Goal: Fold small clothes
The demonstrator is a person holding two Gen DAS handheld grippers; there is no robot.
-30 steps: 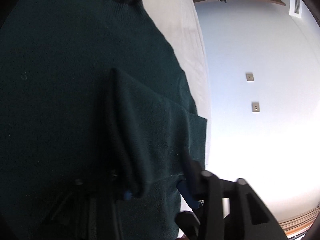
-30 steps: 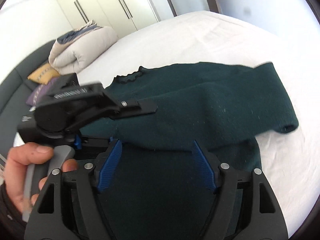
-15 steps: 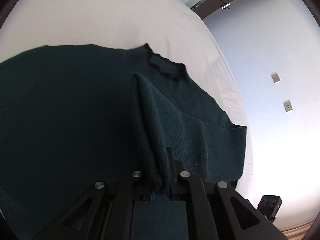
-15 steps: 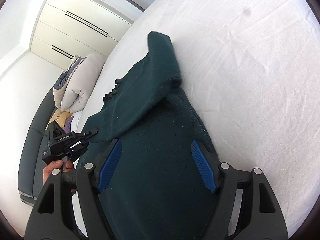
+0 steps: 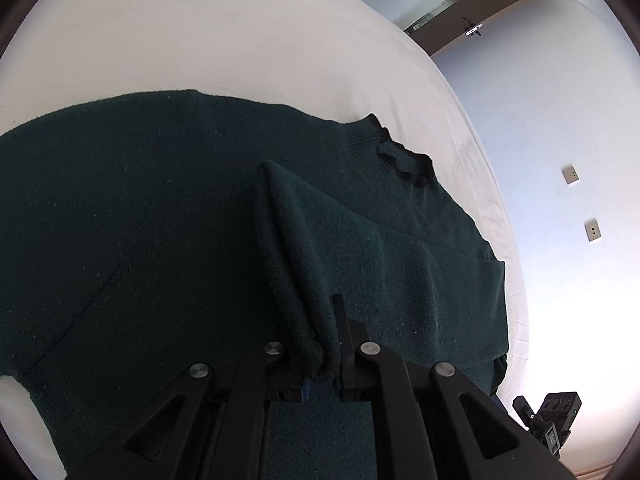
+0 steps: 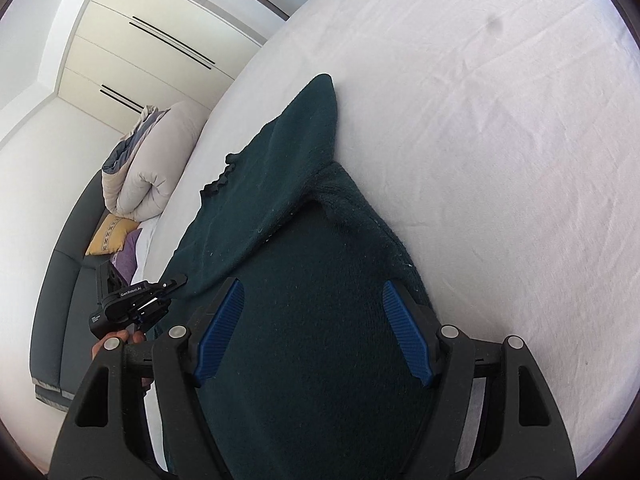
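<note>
A dark green knit sweater lies on a white bed, its frilled collar toward the far right. My left gripper is shut on a sleeve cuff and holds it over the sweater's body. In the right wrist view the sweater runs under my right gripper, which is open and empty just above the fabric. The left gripper shows there at the left, at the sweater's edge. One sleeve lies folded across toward the far side.
A rolled beige duvet and a yellow pillow lie by the dark headboard. A wardrobe stands behind. White sheet spreads right of the sweater. A wall with sockets is right of the bed.
The left gripper has pulled back and lifted, still holding the cuff, so more of the sweater and bed shows. The right gripper has swung from close over the sweater to a higher, lengthwise view.
</note>
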